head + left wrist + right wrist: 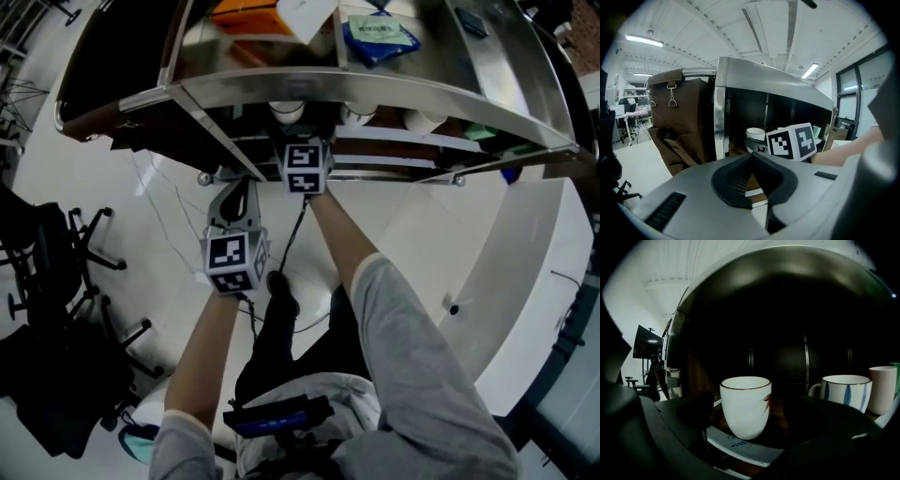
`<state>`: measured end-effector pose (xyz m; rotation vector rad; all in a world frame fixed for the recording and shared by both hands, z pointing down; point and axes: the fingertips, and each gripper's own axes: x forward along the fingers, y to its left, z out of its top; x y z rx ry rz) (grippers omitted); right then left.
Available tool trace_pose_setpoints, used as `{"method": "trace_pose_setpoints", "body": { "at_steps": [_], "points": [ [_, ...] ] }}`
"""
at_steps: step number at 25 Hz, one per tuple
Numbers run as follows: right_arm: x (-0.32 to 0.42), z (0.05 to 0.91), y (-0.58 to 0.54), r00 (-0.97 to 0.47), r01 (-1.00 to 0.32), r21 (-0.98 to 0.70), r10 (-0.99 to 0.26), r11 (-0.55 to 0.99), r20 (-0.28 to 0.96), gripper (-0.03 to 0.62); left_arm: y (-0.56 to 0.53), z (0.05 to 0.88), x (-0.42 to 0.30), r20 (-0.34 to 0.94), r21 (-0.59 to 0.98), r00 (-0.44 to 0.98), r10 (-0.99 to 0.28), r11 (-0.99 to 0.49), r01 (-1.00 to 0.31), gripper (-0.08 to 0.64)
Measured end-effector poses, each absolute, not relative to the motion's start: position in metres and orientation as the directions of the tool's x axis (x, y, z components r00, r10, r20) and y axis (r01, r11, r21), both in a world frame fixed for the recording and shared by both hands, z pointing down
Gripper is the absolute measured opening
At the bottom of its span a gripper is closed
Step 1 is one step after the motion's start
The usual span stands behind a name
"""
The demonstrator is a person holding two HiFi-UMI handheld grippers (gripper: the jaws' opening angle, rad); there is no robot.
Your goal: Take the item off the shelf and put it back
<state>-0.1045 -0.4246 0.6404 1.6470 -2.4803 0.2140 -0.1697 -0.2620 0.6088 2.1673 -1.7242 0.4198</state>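
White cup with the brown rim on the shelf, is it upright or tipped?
Upright: the white brown-rimmed cup stands on its base, rim level, mouth facing up.

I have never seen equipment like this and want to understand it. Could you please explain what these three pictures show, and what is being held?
There is no robot here: a person holds a two-jaw gripper in each hand. One picture looks down from a camera on the person's head. The other two come from cameras riding on each gripper. The right gripper reaches into a metal shelf. Its jaws are opening around a white cup that stands in the shelf, so the cup is not gripped. To its right stand a blue-striped mug and a pale cup. The left gripper hangs lower, outside the shelf, with its jaws together and empty.
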Motion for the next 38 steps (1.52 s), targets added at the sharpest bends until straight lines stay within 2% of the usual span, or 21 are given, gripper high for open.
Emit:
{"method": "trace_pose_setpoints", "body": {
  "at_steps": [11,13,38],
  "points": [
    [-0.109,0.642,-0.443,-0.387,-0.918,0.015,-0.902,0.397,0.192,0.46,-0.264,0.617,-0.172,0.441,0.086,0.221,-0.87,-0.204,-0.975,0.006],
    [-0.115,0.642,-0.444,-0.407,-0.907,0.026,-0.892,0.42,0.196,0.399,-0.264,0.617,-0.171,0.439,0.086,0.222,-0.87,-0.205,-0.975,0.006],
    [-0.109,0.622,-0.427,-0.433,-0.899,-0.008,-0.884,0.438,0.175,0.39,-0.263,0.617,-0.181,0.456,0.064,0.203,-0.866,-0.195,-0.979,0.006]
  ]
}}
